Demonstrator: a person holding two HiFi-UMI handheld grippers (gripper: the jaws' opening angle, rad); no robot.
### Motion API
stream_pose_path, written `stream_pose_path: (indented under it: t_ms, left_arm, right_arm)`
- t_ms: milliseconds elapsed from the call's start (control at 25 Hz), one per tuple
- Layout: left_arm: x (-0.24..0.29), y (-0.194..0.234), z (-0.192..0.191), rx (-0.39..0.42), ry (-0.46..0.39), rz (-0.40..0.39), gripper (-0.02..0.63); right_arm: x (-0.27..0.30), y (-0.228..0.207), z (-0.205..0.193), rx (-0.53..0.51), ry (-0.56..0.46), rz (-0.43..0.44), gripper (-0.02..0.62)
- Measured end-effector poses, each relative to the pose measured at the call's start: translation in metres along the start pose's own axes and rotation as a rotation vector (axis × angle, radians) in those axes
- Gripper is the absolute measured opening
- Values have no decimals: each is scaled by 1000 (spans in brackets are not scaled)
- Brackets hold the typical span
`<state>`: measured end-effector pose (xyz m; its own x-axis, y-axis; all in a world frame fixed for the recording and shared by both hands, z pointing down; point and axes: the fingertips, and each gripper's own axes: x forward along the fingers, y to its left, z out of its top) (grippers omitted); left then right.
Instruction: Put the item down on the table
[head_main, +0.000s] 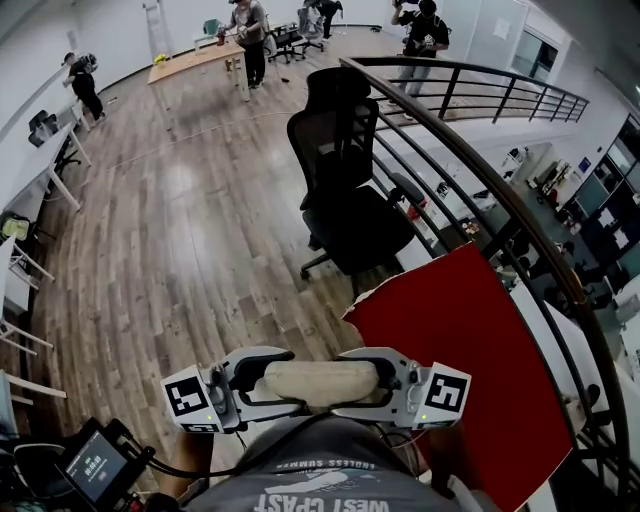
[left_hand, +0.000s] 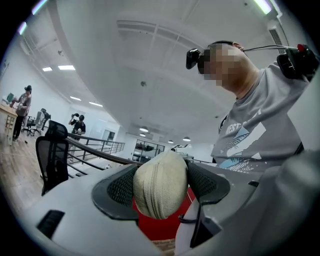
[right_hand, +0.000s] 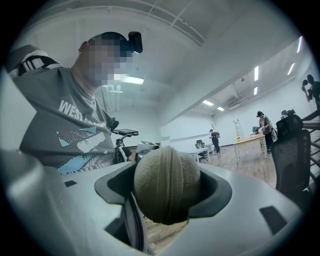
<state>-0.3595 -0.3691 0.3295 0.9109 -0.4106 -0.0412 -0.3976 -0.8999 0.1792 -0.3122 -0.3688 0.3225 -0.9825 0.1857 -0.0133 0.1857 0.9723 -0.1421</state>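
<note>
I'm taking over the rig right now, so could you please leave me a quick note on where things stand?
Left gripper: shut on one end of the beige zip pouch.
Right gripper: shut on its other end.
Pouch: held in the air close to the body, beside the red table.
Done: pouch lifted.
Left: move over the table, set it down, release.

An open office: swivel chair (head_main: 345, 190), desks (head_main: 195, 62), wood floor (head_main: 180, 230), balcony railing (head_main: 470, 150).
</note>
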Motion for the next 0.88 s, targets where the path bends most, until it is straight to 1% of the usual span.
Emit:
stream_pose_path:
  t_ms: [120, 240, 400, 480, 680, 760, 880]
  left_arm:
    - [-12, 42, 7, 8, 2, -35, 321]
    - [-19, 84, 9, 0, 12, -65, 322]
    - [-17, 104, 1, -29, 16, -71, 321]
    - [-15, 125, 1, -38, 25, -74, 322]
    - [-1, 237, -9, -63, 56, -61, 321]
    - [5, 270, -17, -77, 72, -50, 321]
    - [29, 315, -23, -100, 81, -45, 322]
  right_arm:
    - [22, -37, 5, -16, 10, -33, 270]
    - [39, -75, 3, -5, 3, -62, 270]
    - [42, -94, -5, 14, 32, -74, 270]
    - [46, -115, -5, 14, 35, -77, 270]
    - [56, -228, -20, 34, 33, -66, 270]
    - [55, -262, -29, 45, 18, -58, 270]
    - [41, -310, -34, 69, 5, -65, 270]
